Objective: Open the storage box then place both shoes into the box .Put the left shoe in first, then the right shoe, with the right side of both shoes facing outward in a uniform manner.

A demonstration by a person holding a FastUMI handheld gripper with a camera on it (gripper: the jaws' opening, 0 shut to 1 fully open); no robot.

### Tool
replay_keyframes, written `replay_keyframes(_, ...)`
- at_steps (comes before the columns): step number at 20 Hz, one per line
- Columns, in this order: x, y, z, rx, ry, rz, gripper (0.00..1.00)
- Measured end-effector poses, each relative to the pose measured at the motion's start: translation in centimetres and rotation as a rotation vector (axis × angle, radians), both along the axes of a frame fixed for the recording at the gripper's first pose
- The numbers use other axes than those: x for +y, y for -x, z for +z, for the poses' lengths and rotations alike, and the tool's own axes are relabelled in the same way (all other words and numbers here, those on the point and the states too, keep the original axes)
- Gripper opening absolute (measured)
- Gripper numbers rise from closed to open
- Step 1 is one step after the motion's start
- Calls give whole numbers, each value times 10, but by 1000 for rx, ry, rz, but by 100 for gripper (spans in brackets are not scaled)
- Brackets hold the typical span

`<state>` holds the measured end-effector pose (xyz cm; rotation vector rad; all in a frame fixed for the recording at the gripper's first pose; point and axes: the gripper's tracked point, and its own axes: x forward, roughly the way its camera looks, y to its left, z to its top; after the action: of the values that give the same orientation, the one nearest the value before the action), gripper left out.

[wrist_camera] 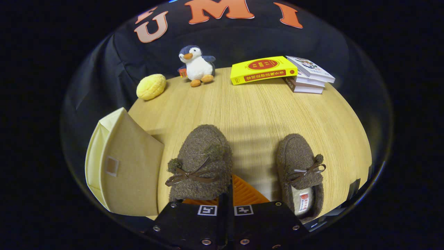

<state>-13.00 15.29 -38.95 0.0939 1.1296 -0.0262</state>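
Note:
A fuzzy brown left shoe (201, 159) with a bow sits right at my fingers, toe pointing away. My gripper (230, 190) is shut on the rim of its heel opening; one ribbed pad (248, 194) shows beside the shoe. The matching right shoe (301, 170) lies on the wooden table (256, 107) just right of the fingers, also toe away, its pale lining and label showing. Left of the fingers stands the beige storage box (130, 166), a tan panel with a small window facing me and a paler side (93, 156) beyond it. I cannot tell how far it is open.
At the table's far edge sit a yellow bun-shaped toy (151, 86), a plush penguin (197, 66), a yellow book (262, 69) and a stack of books (310, 76). Bare wood stretches between the shoes and these items.

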Motion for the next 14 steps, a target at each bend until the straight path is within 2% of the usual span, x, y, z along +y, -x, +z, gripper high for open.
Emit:
replay_keyframes(8, 98, -28, 100, -88, -116, 37, 3)
replay_keyframes(14, 197, -30, 122, -58, -200, 146, 3)
